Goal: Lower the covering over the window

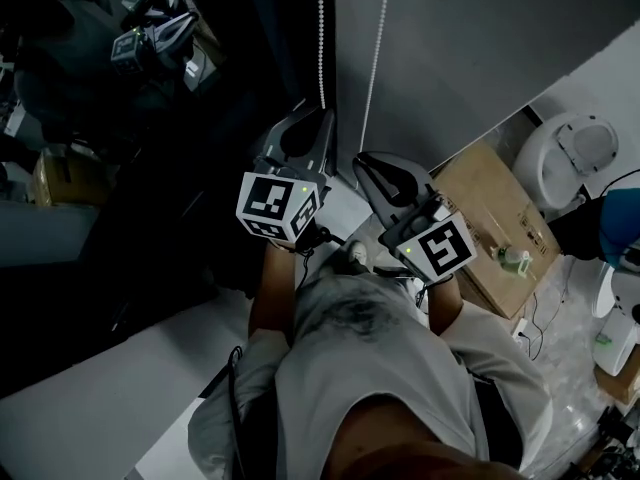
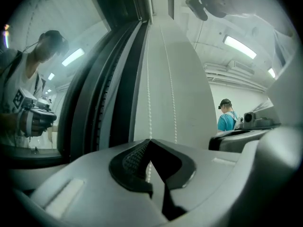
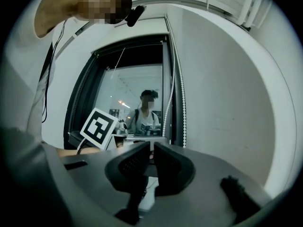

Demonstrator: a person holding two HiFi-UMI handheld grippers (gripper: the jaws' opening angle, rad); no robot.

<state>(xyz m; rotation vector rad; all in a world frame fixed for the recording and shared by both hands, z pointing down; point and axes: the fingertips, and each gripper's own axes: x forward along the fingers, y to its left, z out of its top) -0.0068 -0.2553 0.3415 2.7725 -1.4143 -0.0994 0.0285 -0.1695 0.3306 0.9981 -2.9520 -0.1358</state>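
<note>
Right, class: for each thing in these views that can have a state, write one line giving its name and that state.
left gripper: shut on one strand of the white bead chain
right gripper: jaws narrowly apart, nothing between them
white bead chain: two strands hanging beside the window frame
dark window glass: uncovered, covering not yet lowered
brown cardboard box: top closed

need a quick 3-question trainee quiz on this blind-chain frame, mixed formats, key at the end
1. True or false: the left gripper is shut on the bead chain.
2. In the left gripper view, which strand runs between its jaws? A the left one, B the right one, C both.
3. Fill in: the person standing in the background of that view wears a ___ shirt.
Key: 1 true; 2 A; 3 blue.
</note>
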